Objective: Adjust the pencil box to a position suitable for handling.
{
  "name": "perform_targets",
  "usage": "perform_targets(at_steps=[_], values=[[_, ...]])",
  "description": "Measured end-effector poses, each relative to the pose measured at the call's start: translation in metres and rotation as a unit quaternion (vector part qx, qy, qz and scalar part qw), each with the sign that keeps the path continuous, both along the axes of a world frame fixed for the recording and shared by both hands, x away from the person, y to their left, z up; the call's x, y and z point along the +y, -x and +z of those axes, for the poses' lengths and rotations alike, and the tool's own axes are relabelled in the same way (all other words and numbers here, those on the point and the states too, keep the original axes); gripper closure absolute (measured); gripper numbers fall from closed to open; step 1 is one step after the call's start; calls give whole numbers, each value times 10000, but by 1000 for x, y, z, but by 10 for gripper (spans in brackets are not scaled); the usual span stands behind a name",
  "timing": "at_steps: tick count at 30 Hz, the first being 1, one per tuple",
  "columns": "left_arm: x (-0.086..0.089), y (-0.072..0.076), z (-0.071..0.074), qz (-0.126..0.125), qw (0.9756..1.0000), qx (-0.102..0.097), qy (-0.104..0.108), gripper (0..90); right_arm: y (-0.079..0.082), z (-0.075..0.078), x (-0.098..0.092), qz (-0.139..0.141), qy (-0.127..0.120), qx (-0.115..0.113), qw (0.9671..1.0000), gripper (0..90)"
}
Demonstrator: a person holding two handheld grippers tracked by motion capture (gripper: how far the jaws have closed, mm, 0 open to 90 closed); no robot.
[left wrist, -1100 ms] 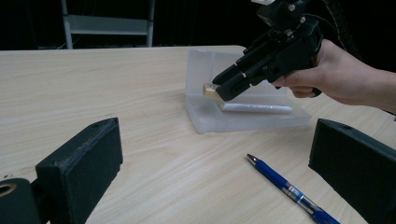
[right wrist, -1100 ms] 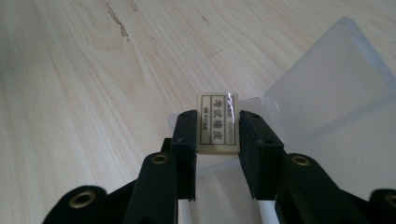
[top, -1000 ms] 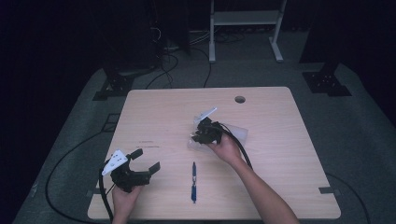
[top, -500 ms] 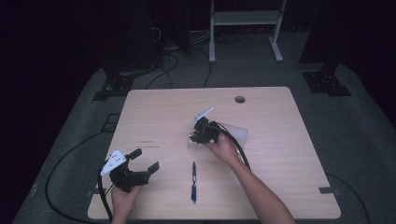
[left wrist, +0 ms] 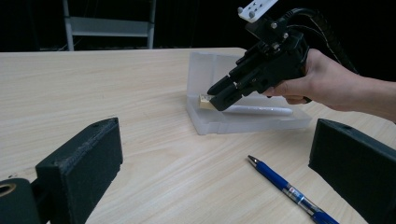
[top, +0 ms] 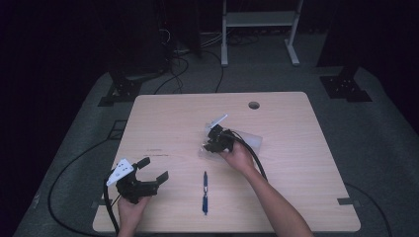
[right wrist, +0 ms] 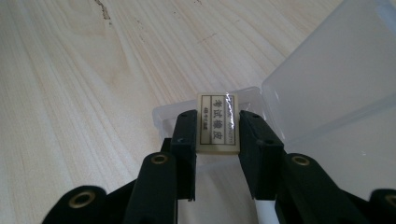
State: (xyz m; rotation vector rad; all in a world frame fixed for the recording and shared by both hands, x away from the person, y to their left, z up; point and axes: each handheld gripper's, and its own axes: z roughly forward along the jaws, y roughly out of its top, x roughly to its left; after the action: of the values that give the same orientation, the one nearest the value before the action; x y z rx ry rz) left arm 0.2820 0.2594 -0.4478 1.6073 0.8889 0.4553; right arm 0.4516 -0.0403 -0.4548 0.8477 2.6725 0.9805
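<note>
A clear plastic case (left wrist: 224,122) lies open on the wooden table (top: 168,123), its lid (right wrist: 327,70) standing up behind it. My right gripper (right wrist: 217,128) is shut on a small cream eraser (right wrist: 217,122) with printed characters, holding it at the case's near corner (left wrist: 205,101). A white pen-like stick (left wrist: 261,110) lies inside the case. My left gripper (top: 150,170) rests open near the table's front left, nothing between its jaws. A blue pen (top: 205,192) lies on the table between the two hands, seen also in the left gripper view (left wrist: 289,191).
A round cable hole (top: 254,105) sits near the table's far edge. Black cables trail from both grippers over the table's front edge. A white shelf frame (top: 259,19) stands on the floor beyond the table.
The right gripper has shifted slightly left and toward the person with the eraser, at the case's corner. The left gripper has stayed put.
</note>
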Motion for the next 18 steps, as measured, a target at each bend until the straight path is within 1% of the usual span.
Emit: perform_targets(at_steps=[7, 18], values=[[0, 0, 0, -3, 10000, -1, -1, 17, 0, -3, 1, 25, 92, 45, 9999, 679], [0, 0, 0, -2, 10000, -4, 4, 17, -2, -5, -1, -17, 58, 83, 9999, 678]])
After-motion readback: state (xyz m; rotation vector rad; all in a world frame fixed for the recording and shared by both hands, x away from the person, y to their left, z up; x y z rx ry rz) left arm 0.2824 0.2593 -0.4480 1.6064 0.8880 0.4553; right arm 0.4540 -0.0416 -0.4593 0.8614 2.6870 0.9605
